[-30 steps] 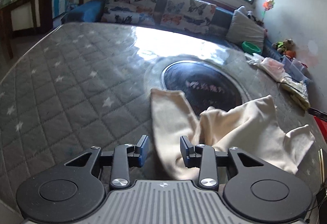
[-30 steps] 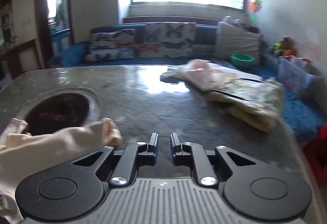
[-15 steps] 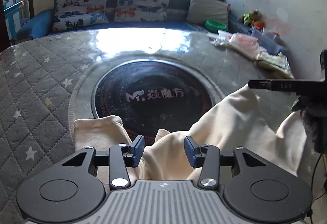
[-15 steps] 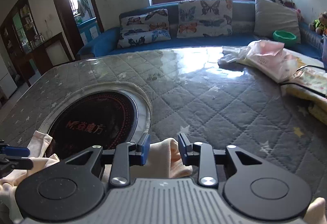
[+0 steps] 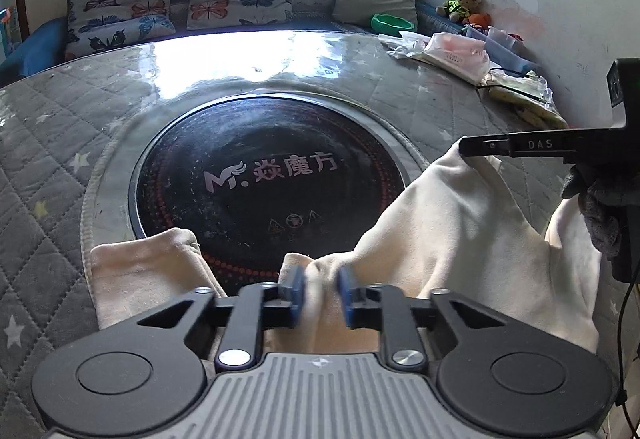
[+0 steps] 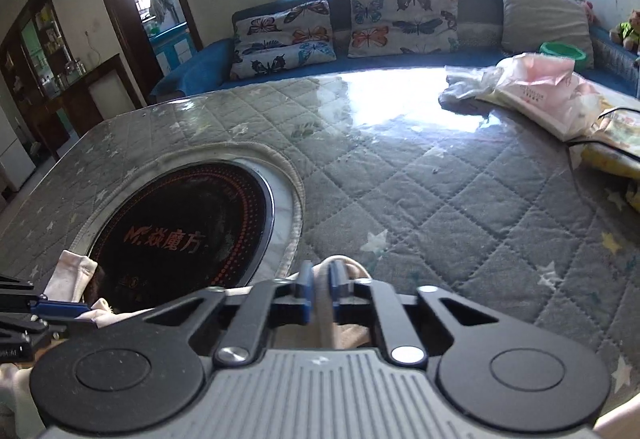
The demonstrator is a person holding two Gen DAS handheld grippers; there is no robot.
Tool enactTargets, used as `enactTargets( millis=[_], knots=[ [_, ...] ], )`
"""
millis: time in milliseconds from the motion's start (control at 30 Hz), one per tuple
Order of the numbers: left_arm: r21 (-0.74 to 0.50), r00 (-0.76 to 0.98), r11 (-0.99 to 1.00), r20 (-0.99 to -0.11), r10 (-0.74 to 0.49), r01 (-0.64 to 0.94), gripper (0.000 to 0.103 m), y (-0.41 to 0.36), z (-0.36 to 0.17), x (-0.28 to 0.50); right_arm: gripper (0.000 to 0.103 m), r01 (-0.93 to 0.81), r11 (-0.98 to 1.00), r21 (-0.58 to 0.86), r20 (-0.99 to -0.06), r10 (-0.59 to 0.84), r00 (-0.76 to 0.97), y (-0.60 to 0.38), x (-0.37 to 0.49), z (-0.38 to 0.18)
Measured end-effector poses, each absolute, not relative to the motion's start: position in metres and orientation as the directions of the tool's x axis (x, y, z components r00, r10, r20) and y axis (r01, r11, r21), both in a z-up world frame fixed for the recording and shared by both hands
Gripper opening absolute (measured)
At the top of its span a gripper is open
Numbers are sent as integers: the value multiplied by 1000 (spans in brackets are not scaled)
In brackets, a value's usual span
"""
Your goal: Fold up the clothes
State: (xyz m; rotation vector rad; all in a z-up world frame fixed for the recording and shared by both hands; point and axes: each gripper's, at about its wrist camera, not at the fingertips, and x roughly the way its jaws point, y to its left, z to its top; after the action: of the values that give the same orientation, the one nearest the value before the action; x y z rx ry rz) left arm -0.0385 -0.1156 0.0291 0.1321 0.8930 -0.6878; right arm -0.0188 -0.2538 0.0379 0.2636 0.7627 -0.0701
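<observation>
A cream garment (image 5: 460,231) lies crumpled at the near edge of the quilted table, partly over the round black hob (image 5: 264,175). My left gripper (image 5: 320,293) has its jaws closing, and a bunched fold of the cloth fills the gap between the blue pads. My right gripper (image 6: 320,289) is closing too, with a thin ridge of the same cream garment (image 6: 348,269) pinched between its pads. In the left wrist view the right gripper's finger (image 5: 520,145) lifts a corner of the cloth, held by a gloved hand (image 5: 600,199).
The grey quilted table cover (image 6: 440,199) stretches away under a glossy sheet. Plastic bags and packets (image 6: 532,95) are piled at the far right. A blue sofa with butterfly cushions (image 6: 400,19) runs behind the table.
Both grippers came down and forward onto the cream garment. Their jaws, open around the cloth half a second ago, have closed in on it.
</observation>
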Motion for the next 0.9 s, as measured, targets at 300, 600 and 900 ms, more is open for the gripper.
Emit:
enactTargets(
  millis=[300, 600, 900],
  knots=[
    [-248, 463, 749, -655, -597, 614, 8, -96, 61, -63, 4, 79, 962, 263, -576, 91, 813, -252, -65, 73],
    [-249, 364, 601, -602, -711, 760, 8, -79, 67, -129, 3, 10, 973, 232, -593, 134, 794, -244, -151, 73],
    [-264, 253, 556, -685, -684, 788, 9, -82, 39, -149, 7, 51, 985, 163, -701, 80, 709, -249, -177, 47]
  ],
)
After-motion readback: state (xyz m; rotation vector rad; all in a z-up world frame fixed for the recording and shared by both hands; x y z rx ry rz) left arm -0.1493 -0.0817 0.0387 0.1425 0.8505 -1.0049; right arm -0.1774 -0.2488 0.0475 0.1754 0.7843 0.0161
